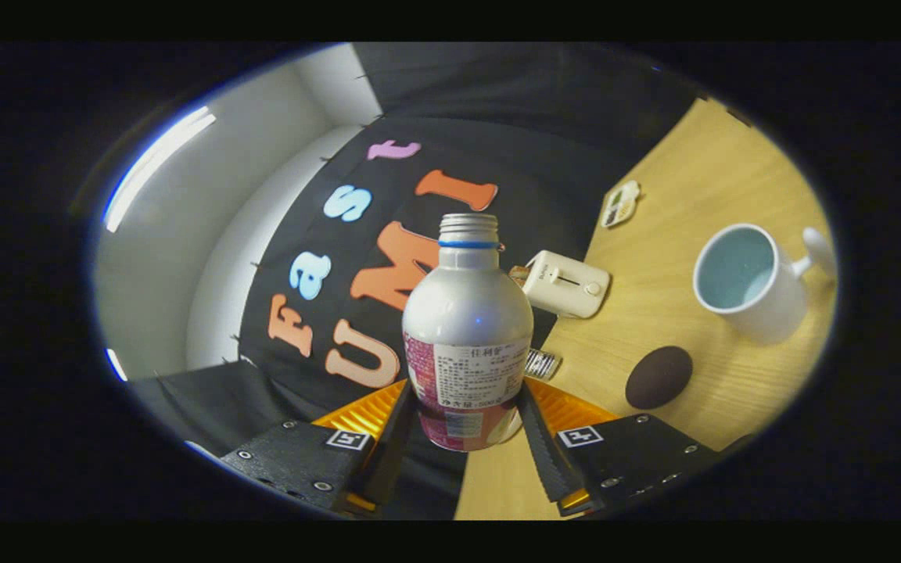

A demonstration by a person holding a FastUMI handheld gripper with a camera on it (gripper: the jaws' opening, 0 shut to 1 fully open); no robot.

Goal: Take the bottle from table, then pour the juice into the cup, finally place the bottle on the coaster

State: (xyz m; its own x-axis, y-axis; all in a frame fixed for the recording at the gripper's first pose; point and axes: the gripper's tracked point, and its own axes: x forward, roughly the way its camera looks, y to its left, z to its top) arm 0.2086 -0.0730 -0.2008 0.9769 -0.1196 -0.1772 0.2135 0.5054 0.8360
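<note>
both fingers of the gripper [466, 438] clamp the bottle [467, 336] at lower centre; tip it slowly once its open neck is over the cup [744, 280] at right.

There is one bottle [467, 336], and the gripper [466, 438] has two fingers, one pressing on each side of it. There is one cup [748, 281] on the one table [701, 180]. There is one dark round coaster [658, 377]. There is one small white toaster [565, 284]. There is one little flat card [621, 204] farther back on the table.
</note>
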